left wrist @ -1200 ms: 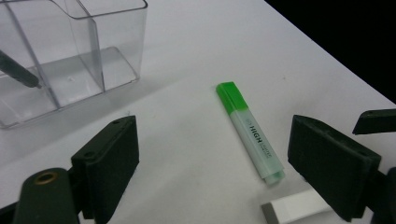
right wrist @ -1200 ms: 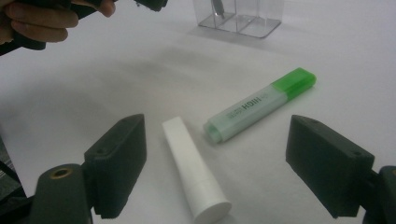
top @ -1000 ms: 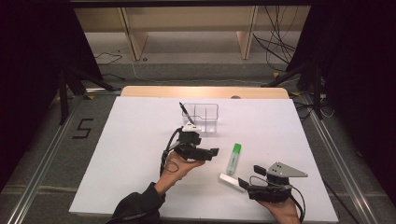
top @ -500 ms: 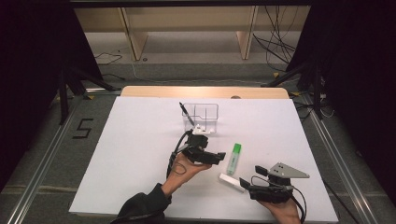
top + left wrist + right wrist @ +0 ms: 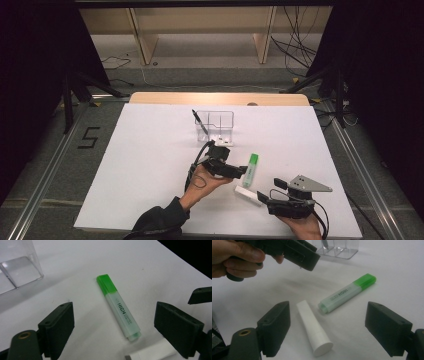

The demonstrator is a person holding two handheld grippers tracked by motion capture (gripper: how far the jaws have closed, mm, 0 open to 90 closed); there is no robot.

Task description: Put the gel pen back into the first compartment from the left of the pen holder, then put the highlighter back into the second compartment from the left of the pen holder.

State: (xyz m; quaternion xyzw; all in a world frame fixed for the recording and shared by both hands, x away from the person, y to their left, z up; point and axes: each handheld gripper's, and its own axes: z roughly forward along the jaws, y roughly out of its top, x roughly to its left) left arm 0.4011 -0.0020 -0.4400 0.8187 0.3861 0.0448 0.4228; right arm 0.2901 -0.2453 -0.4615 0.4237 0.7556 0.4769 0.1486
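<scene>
A green highlighter point(image 5: 251, 170) point(image 5: 118, 306) point(image 5: 347, 293) lies on the white table. A white tube point(image 5: 248, 195) point(image 5: 313, 327) lies just in front of it. My left gripper point(image 5: 242, 172) point(image 5: 117, 332) hovers right beside the highlighter, jaws wide open with the highlighter between them in the left gripper view. My right gripper point(image 5: 262, 198) point(image 5: 337, 332) rests near the table's front edge at the white tube's end, open and holding nothing. A clear plastic organizer point(image 5: 215, 125) point(image 5: 17, 265) stands farther back with a black pen point(image 5: 198, 120) in it.
The white table surface point(image 5: 150, 165) spreads wide to the left. A wooden strip point(image 5: 220, 98) edges its far side. Black cables point(image 5: 300, 40) and stands sit on the floor beyond. A "5" mark point(image 5: 89, 137) lies on the floor at left.
My left gripper has moved forward and right, from near the organizer to beside the highlighter. The right gripper has stayed put.
</scene>
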